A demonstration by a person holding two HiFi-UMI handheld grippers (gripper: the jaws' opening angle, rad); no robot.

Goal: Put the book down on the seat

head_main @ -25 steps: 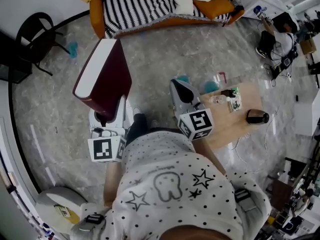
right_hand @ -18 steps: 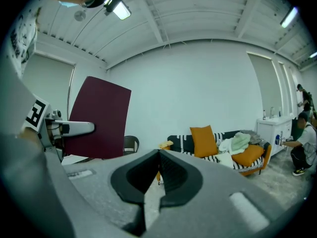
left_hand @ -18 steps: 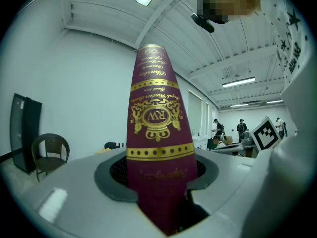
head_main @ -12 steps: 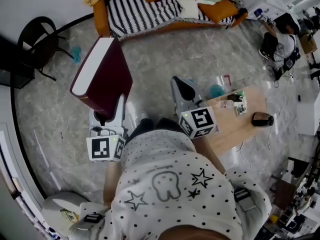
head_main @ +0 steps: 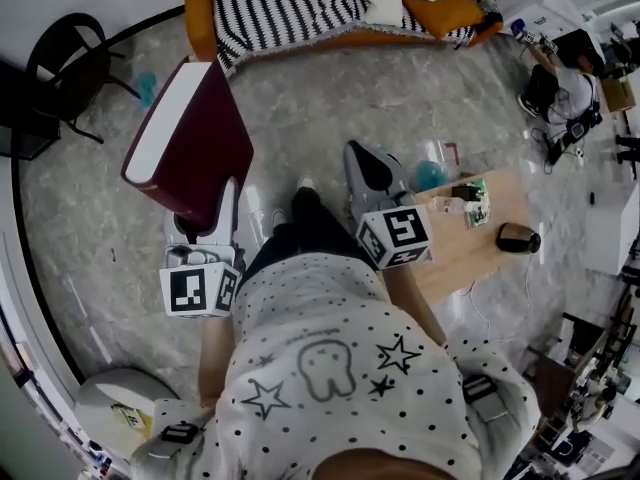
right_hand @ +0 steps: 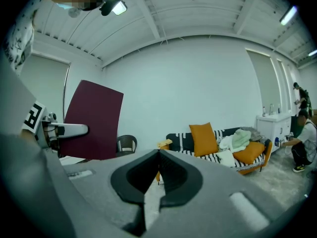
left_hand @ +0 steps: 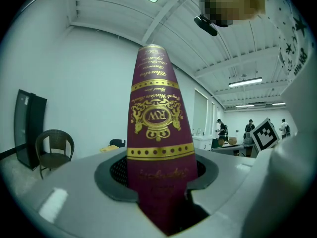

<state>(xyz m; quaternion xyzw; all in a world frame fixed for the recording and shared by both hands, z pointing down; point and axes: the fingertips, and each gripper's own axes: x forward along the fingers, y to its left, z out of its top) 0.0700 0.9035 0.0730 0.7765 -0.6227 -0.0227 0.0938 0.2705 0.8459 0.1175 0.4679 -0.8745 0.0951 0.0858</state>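
A thick maroon book (head_main: 190, 138) with white page edges stands upright off the floor, its lower end clamped in my left gripper (head_main: 212, 216). In the left gripper view its gold-printed spine (left_hand: 156, 133) fills the gap between the jaws of the left gripper (left_hand: 157, 177). My right gripper (head_main: 365, 173) hangs to the right of the book, shut, with nothing in it; its tips meet in the right gripper view (right_hand: 158, 155). Ahead stands an orange sofa (head_main: 290, 13) with a striped seat. A black wicker chair (head_main: 65, 63) is at the left.
A low wooden table (head_main: 455, 258) at the right carries small items and a black object (head_main: 515, 235). A person (head_main: 565, 88) crouches at the far right. Orange cushions and clothes (right_hand: 233, 143) lie on the sofa. A round grey base (head_main: 120, 408) sits at lower left.
In the head view the book and my left gripper have shifted left, and the right gripper slightly up. A foot has stepped forward between them. Both grips are unchanged.
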